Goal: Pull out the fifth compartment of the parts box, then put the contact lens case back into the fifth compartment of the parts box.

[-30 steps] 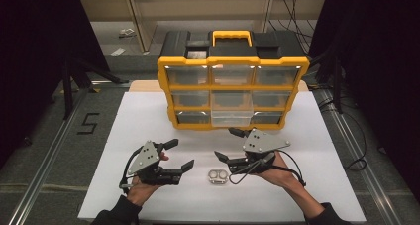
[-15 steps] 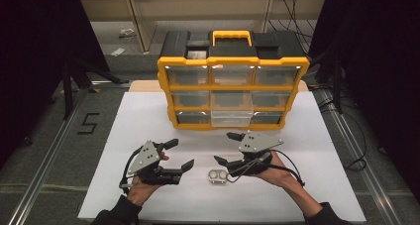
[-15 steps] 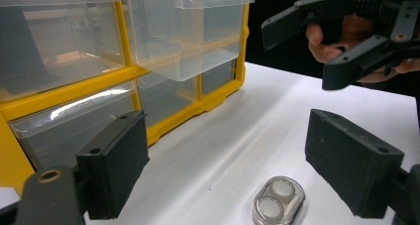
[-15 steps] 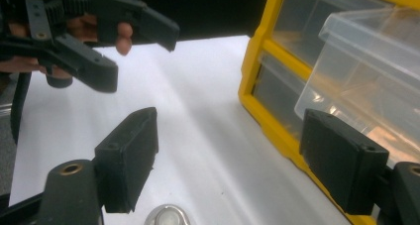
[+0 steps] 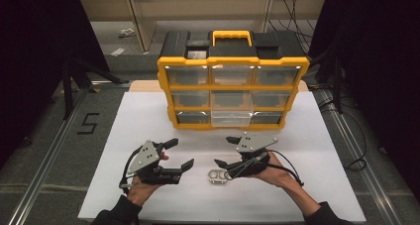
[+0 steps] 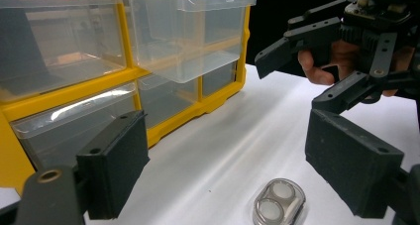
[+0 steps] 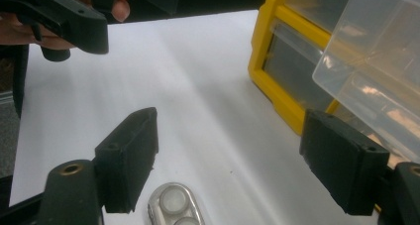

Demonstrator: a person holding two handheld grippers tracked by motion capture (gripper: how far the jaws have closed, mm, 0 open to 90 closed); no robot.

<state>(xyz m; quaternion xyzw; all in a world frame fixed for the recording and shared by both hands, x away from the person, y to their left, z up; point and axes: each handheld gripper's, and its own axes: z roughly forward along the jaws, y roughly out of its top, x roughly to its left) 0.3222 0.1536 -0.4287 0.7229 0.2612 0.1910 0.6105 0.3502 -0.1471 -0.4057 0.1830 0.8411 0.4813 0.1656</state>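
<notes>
A small clear case point(image 5: 217, 176) with two round white pieces inside lies on the white sheet point(image 5: 148, 111) between both hands. My left gripper point(image 5: 181, 153) is open just left of it, jaws pointing right; in its own view the case point(image 6: 279, 202) lies low between the wide jaws of my left gripper point(image 6: 233, 170). My right gripper point(image 5: 224, 151) is open too, jaws pointing left, its lower jaw right above the case. In the right gripper view the case point(image 7: 174, 205) sits near the left jaw of my right gripper point(image 7: 235, 163), with nothing between the pads.
A yellow organizer point(image 5: 233, 91) with clear drawers stands at the back of the sheet. Its bottom middle drawer point(image 5: 232, 118) is pulled out a little, and it looms at the right point(image 7: 371, 71) in the right gripper view. Dark floor surrounds the sheet.
My right gripper has sunk a little toward the case, jaws still wide. The left gripper and the case have kept still.
</notes>
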